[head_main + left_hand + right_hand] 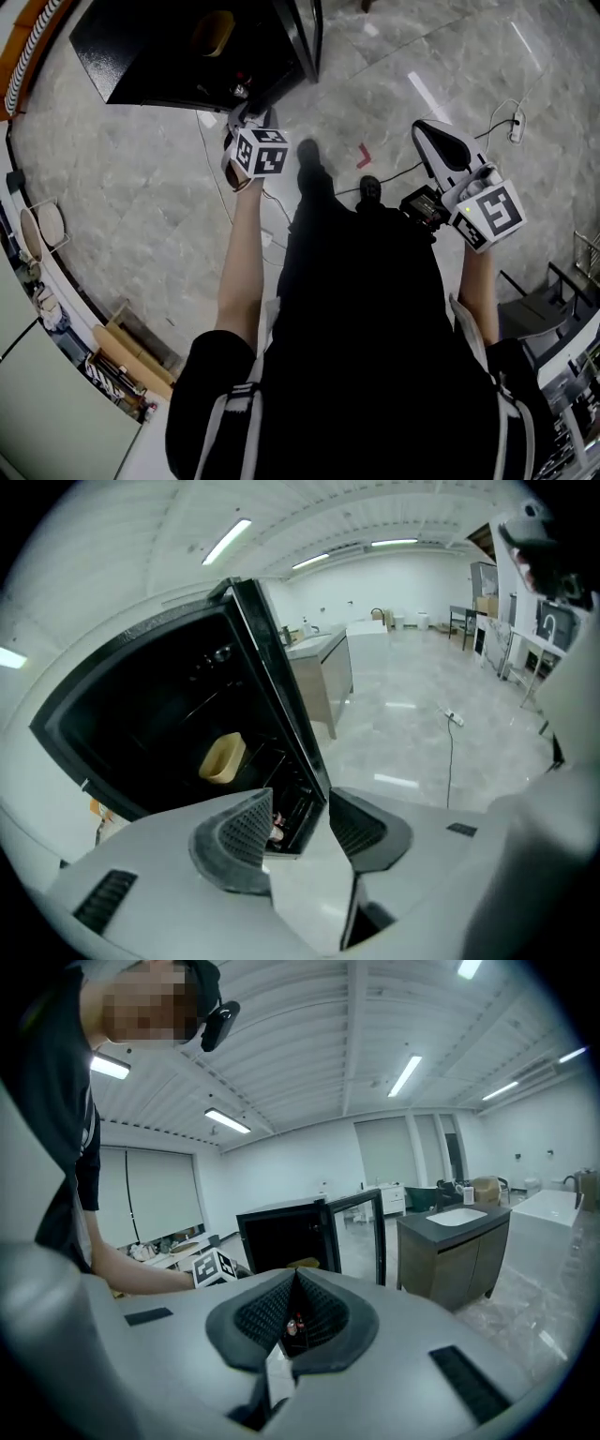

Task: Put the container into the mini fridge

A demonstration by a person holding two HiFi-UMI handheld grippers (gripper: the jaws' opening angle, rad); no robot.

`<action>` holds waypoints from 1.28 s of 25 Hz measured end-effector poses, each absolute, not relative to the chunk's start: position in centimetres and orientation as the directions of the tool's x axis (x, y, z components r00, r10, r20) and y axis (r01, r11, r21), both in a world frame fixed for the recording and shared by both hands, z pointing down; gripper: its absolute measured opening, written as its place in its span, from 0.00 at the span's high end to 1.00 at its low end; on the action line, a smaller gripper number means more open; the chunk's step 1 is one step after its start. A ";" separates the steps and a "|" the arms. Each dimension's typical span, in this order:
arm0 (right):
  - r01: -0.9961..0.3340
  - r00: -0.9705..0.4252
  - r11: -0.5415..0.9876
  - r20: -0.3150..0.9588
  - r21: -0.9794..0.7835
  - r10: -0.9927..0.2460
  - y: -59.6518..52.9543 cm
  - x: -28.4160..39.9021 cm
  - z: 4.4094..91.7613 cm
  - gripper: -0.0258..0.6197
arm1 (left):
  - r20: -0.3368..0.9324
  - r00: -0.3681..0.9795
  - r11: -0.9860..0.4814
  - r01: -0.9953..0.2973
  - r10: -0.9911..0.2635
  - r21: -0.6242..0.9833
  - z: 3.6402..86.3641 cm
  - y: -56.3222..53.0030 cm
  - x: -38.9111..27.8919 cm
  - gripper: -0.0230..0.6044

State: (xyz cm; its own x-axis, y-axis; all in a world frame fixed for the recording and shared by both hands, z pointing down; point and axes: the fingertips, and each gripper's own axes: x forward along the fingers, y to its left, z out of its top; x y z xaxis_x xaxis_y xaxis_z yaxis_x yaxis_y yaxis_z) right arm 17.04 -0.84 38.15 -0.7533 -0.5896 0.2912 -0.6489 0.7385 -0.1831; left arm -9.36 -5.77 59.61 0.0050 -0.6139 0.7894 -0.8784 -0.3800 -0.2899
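Note:
The black mini fridge stands on the floor with its glass door swung open. A yellow container sits on a shelf inside; it also shows in the left gripper view. My left gripper hovers just in front of the fridge's open side, near the door's lower edge. Its jaws are open and empty. My right gripper is held off to the right, well back from the fridge. Its pads meet with nothing between them.
A power strip with its cable and a red mark lie on the marble floor. A grey vanity cabinet stands right of the fridge. Shelving runs along the left, and a chair is at the right.

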 end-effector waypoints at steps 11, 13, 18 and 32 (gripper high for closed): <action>-0.506 -0.851 0.849 0.251 -0.152 -0.461 3.5 23.9 37.1 0.93 | 0.630 0.025 -0.231 -0.941 -0.776 -0.246 48.9 4.5 1.1 0.69; -0.487 -0.861 0.862 0.247 -0.143 -0.446 3.7 24.4 37.1 0.93 | 0.553 0.047 -0.200 -0.955 -0.832 -0.220 46.4 5.3 2.4 0.74; -0.466 -0.875 0.874 0.219 -0.137 -0.432 4.2 24.9 36.5 0.93 | 0.425 0.055 -0.160 -0.964 -0.903 -0.215 41.2 7.4 3.6 0.84; -0.468 -0.881 0.867 0.159 -0.172 -0.445 5.9 22.3 34.9 0.93 | 0.265 0.174 -0.186 -0.982 -0.949 -0.023 34.1 13.6 2.0 0.91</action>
